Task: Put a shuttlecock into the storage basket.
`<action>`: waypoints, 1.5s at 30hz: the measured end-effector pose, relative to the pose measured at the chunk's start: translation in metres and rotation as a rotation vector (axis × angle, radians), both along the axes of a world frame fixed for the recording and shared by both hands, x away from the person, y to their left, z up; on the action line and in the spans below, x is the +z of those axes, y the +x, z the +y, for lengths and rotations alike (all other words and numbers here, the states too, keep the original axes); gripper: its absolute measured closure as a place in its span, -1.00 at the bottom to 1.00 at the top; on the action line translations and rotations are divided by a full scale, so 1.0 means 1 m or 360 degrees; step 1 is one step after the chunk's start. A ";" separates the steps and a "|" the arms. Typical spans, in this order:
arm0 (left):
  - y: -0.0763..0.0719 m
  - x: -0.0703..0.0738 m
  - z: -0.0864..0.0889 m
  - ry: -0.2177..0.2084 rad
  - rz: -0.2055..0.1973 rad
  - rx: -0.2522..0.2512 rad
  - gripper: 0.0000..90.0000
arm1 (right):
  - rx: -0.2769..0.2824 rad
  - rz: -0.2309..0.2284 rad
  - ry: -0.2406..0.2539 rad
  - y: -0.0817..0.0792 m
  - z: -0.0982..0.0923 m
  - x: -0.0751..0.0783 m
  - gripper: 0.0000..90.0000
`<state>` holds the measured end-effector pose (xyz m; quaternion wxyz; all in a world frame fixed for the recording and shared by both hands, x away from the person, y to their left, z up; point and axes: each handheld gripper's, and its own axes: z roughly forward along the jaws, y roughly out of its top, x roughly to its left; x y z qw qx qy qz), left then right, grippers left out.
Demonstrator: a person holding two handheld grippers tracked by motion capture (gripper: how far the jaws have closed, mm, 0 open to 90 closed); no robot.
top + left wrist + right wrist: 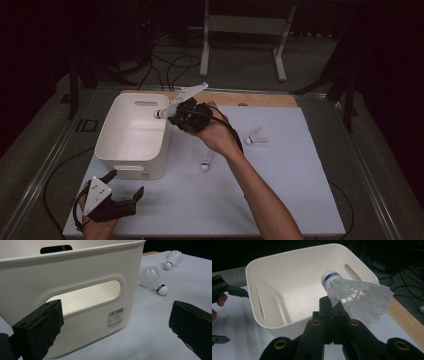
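Right claw (332,305) clamps a shuttlecock (354,295) over the bin's (131,159) right rim, cork pointing inward; left claw (115,322) gapes wide.

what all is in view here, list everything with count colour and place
shuttlecock held: one, white with a blue band on its cork, pinched in the right gripper over the bin's rim
shuttlecocks loose: two, white, lying on the mat to the right of the bin, the other farther right
bin: one, white, slot handles, on the left part of the mat, nothing seen inside
mat: one, white, covering the table top
wooden strip: one, light brown, along the mat's far edge
metal stand: one, pale grey, on the floor beyond the table
cables: several, black, on the floor behind
left gripper: black, jaws wide open, near the bin's front
right gripper: black, shut on the shuttlecock
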<state>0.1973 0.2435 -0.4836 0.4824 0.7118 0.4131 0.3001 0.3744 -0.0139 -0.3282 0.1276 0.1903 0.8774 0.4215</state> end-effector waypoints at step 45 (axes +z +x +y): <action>0.000 0.000 0.001 -0.0002 -0.0001 0.0003 -1.00 | 0.0133 0.0006 -0.0010 -0.010 0.036 -0.003 0.98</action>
